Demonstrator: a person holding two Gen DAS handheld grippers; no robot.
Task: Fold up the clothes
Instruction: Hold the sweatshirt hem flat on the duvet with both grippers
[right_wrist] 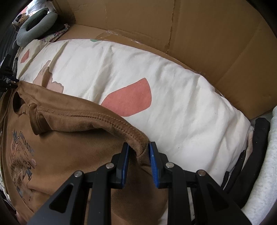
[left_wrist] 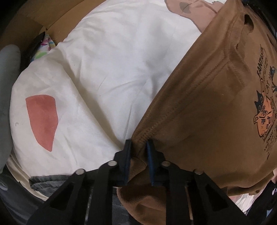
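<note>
A brown T-shirt (left_wrist: 207, 112) with a cat print (left_wrist: 264, 110) lies spread over a white quilt (left_wrist: 112, 69) that has pink patches. In the left wrist view, my left gripper (left_wrist: 139, 147) is shut on a stitched corner of the shirt's edge, with brown cloth bunched between the pads. The right wrist view shows the same shirt (right_wrist: 69, 147) with its print (right_wrist: 22, 155) at the left. There my right gripper (right_wrist: 138, 148) is shut on another corner of the stitched hem, which folds down between the blue pads. Both grippers point down at the quilt (right_wrist: 155, 69).
A cardboard wall (right_wrist: 190, 26) stands behind the quilt, also seen as cardboard (left_wrist: 52, 15) at the upper left. A grey neck pillow (right_wrist: 34, 26) lies at the far left. Black cloth (right_wrist: 256, 147) and a pale fleece (right_wrist: 266, 164) lie at the right. A grey garment (left_wrist: 48, 181) sits near the front.
</note>
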